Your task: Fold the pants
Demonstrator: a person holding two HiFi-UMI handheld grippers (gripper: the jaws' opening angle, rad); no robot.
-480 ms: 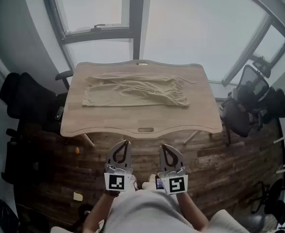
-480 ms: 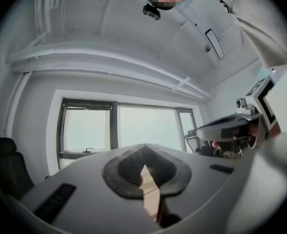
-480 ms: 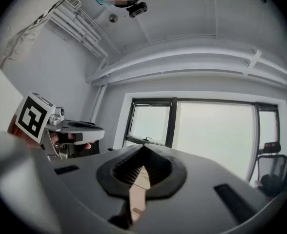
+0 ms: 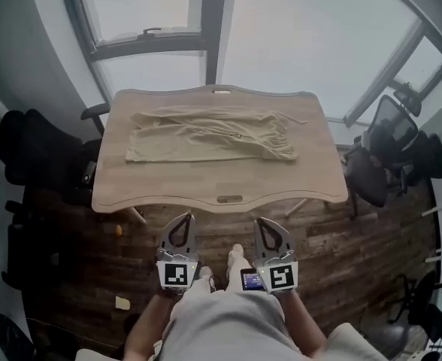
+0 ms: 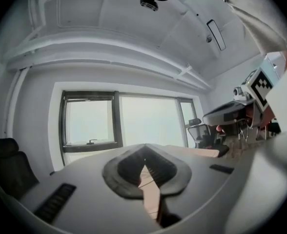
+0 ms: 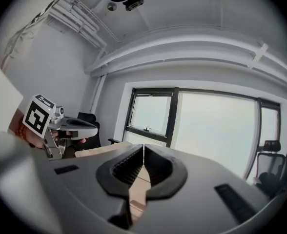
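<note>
Head view: the pants (image 4: 210,135) lie flat on the table (image 4: 221,188), straight ahead of both my grippers and well apart from them, with the table's near edge and a strip of bare wood in between. Their long axis runs side to side, crosswise to the way my jaws point. The bunched end with a loose cord lies ahead and to the right, the flatter end ahead and to the left. My left gripper (image 4: 188,217) and right gripper (image 4: 261,222) sit side by side close to my body, short of the table, so I judge neither clearly nearer; each faces its own half of the cloth.

Left gripper view: my jaws (image 5: 144,149) are closed tip to tip with nothing between them. Only a sliver of table shows past them, and the pants cannot be made out here. My right gripper (image 5: 258,86) hangs off to the right.

Right gripper view: these jaws (image 6: 143,147) are likewise pressed together and empty. The table edge (image 6: 102,150) lies ahead and to the left, with my left gripper (image 6: 60,124) beside it.
</note>
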